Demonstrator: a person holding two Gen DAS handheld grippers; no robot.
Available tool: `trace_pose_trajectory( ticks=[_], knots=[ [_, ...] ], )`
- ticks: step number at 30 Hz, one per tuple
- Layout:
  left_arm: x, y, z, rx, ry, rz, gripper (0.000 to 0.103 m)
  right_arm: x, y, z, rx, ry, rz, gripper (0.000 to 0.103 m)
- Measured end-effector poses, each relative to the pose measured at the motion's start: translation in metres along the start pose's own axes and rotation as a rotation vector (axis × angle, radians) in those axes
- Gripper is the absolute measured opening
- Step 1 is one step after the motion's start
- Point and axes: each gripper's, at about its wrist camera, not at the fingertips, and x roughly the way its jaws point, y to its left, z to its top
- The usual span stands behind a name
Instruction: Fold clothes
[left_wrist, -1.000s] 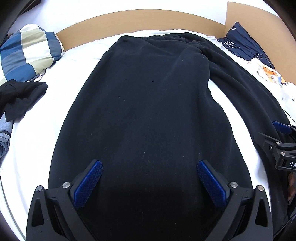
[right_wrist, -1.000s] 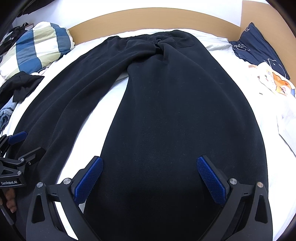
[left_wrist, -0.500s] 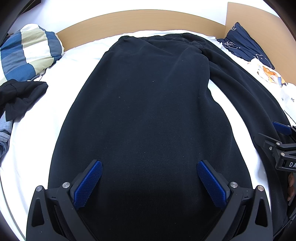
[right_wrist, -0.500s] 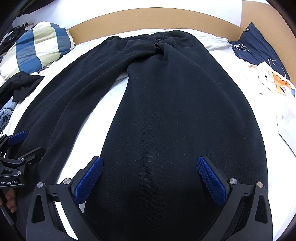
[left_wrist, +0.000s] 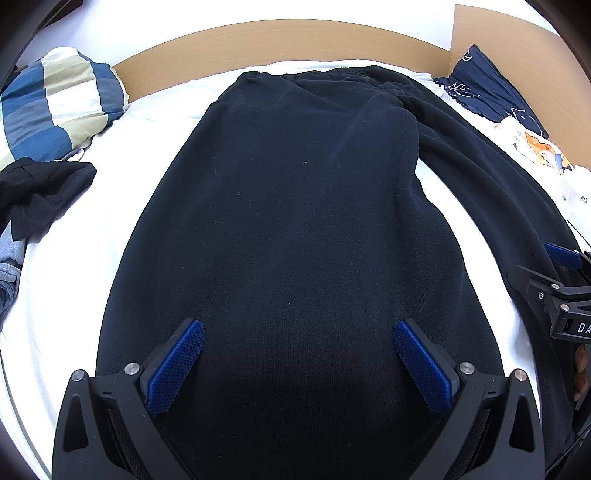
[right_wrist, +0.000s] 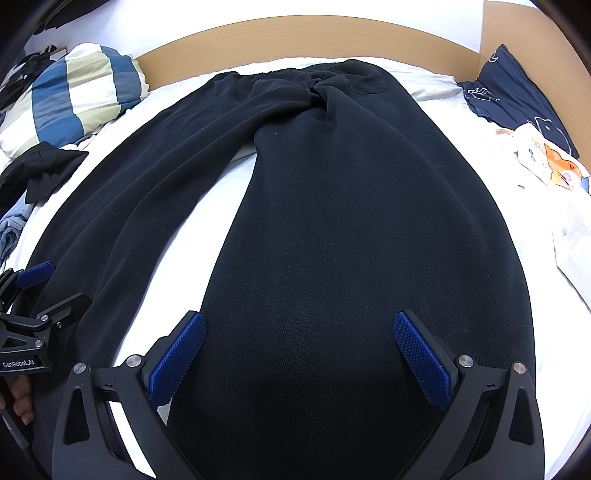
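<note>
Nearest the camera, the left gripper stands with its blue pads spread wide and nothing between them, poised over one leg of the black trousers. The right gripper is likewise released, its jaws wide apart above the other leg. The trousers lie flat on the white bed sheet, legs running away from both grippers and meeting at the waistband by the wooden headboard. Between the legs a wedge of sheet shows. Left of the left gripper lies a crumpled dark garment; beyond it, a striped pillow. Far right of the right gripper sit a navy cloth and a cartoon-print white garment.
</note>
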Motion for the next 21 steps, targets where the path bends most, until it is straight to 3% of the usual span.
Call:
trace_pose_trajectory(
  ticks=[21],
  knots=[
    [-0.0005,0.0018,-0.0003,0.0,0.0,0.0,0.103,-0.0007,0.0012,-0.0004,0.0,0.0,0.001,0.103]
  ],
)
